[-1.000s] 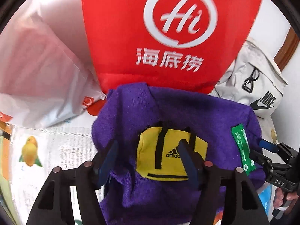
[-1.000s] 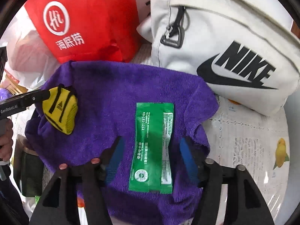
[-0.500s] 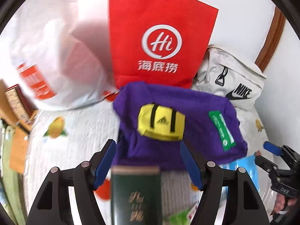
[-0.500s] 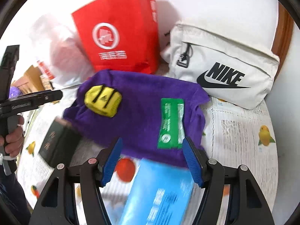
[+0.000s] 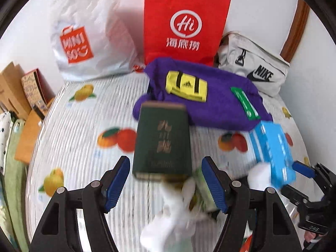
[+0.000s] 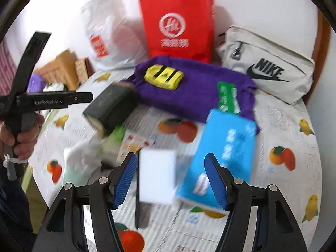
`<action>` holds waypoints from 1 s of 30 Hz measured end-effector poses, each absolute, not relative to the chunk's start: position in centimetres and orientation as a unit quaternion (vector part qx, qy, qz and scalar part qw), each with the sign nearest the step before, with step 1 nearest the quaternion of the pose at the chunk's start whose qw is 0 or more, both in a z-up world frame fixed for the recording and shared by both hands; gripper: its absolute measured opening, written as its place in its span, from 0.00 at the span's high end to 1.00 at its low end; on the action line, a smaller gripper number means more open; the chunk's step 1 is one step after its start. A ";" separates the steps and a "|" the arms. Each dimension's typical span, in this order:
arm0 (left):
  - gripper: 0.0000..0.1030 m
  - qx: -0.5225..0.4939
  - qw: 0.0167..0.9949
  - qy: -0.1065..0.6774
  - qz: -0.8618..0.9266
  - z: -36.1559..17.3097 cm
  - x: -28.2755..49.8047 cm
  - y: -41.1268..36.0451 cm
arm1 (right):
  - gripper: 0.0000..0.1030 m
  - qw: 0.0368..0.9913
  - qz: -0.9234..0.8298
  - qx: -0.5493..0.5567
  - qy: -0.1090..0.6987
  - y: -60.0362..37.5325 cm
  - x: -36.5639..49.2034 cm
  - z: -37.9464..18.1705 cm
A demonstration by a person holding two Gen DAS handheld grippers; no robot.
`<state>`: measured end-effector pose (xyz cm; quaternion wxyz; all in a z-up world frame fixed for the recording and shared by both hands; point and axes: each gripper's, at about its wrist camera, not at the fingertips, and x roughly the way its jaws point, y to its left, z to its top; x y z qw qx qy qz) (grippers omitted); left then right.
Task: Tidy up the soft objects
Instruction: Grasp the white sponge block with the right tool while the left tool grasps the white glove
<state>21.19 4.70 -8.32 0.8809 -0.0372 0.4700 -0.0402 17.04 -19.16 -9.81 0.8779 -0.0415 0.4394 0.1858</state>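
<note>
Your left gripper (image 5: 166, 180) stands open with nothing between its blue pads, poised above the dark green box (image 5: 162, 140); your right gripper (image 6: 171, 180) is likewise open and empty, over the white block (image 6: 156, 176) and the blue tissue pack (image 6: 222, 155). The soft things already gathered sit at the back of the surface (image 5: 79, 138): the purple towel (image 5: 210, 107) with the yellow pouch (image 5: 187, 86) and green sachet (image 5: 244, 101) on top, just in front of the red bag (image 5: 184, 25). My reading is that you are choosing the next piece. The views are blurred, so steady both hands first. Go for the white crumpled cloth (image 5: 168, 214) near the left gripper, pinching a thick fold rather than a loose edge. Keep clear of the green box, which looks rigid.
</note>
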 end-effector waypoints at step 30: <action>0.24 -0.054 0.863 0.493 -0.098 -14.9 16.0 5.6 | 0.49 0.878 0.197 0.006 0.436 -17.9 16.9 -10.8</action>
